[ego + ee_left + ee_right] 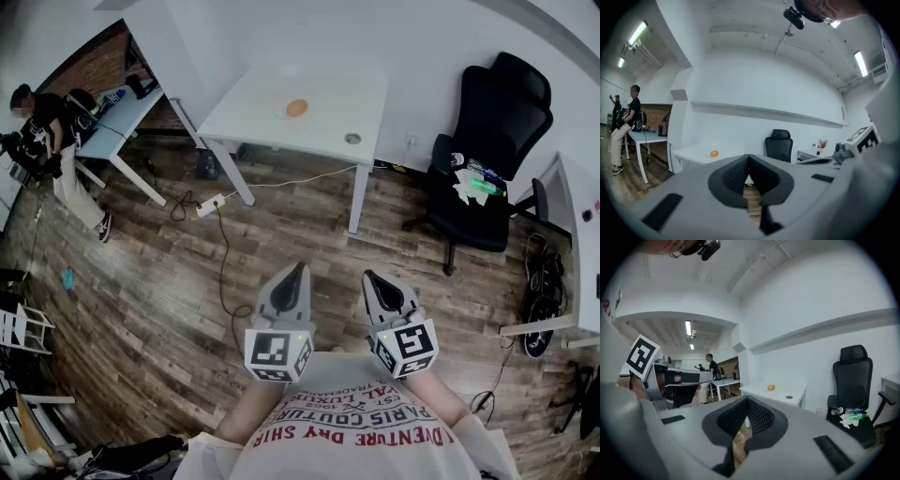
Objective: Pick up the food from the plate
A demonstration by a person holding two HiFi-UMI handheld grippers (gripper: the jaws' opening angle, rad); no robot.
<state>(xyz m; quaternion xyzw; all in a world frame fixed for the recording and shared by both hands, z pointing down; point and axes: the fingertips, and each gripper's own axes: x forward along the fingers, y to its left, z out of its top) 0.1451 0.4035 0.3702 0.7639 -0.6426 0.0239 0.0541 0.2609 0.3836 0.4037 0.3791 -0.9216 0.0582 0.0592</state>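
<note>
An orange round piece of food (pixel 296 108) lies on a white plate (pixel 284 112) on a white table (pixel 319 131) far across the room. It also shows small in the left gripper view as the food (pixel 714 153) and in the right gripper view as the food (pixel 771 387). My left gripper (pixel 298 270) and right gripper (pixel 369 277) are held close to my chest over the wooden floor, far from the table. Both are shut with nothing between the tips, seen too as the left gripper (pixel 749 158) and the right gripper (pixel 747 400).
A black office chair (pixel 487 159) with papers and a green item stands right of the table. A power strip and cables (pixel 211 203) lie on the floor before the table. A person (pixel 56 141) stands at a blue desk far left. Another white desk (pixel 577 244) is at right.
</note>
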